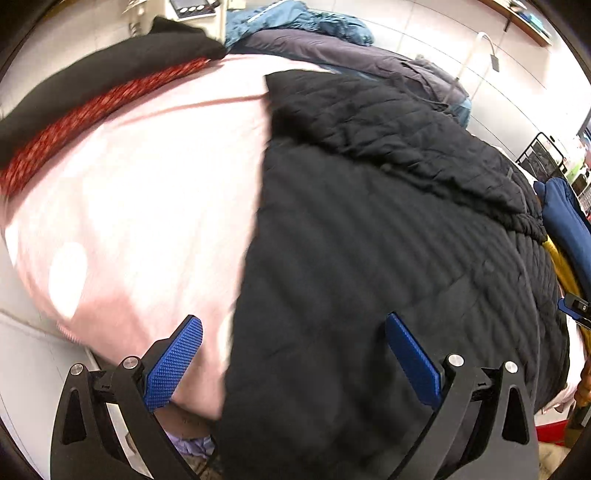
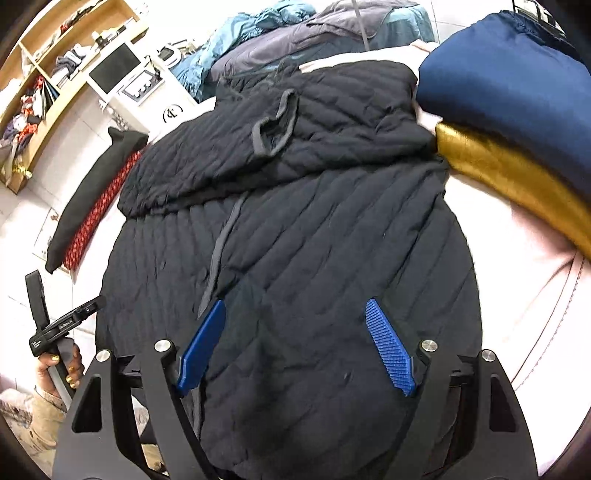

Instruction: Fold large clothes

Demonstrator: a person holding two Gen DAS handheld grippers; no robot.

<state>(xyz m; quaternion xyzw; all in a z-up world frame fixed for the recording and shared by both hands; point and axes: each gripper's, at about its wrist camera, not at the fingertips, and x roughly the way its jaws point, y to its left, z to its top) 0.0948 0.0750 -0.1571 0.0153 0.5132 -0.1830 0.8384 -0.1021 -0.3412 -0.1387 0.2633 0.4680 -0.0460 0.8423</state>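
A large black quilted jacket [image 2: 295, 240] lies spread on a pale pink sheet [image 1: 140, 184]; its upper part and a sleeve with a grey cuff [image 2: 275, 127] are folded down across the body. My left gripper [image 1: 293, 325] hovers open over the jacket's left edge, where black fabric meets pink, with nothing between its blue pads. My right gripper [image 2: 295, 306] is open above the jacket's lower middle, and it holds nothing either. The left gripper's body [image 2: 55, 321] and the hand on it show at the lower left of the right wrist view.
Folded navy [image 2: 517, 85] and mustard-gold [image 2: 517, 184] garments are stacked at the jacket's right. A black and a red patterned folded piece [image 1: 92, 110] lie at the left. Grey and teal jackets [image 2: 295, 33] are heaped behind. Shelves [image 2: 44, 74] stand far left.
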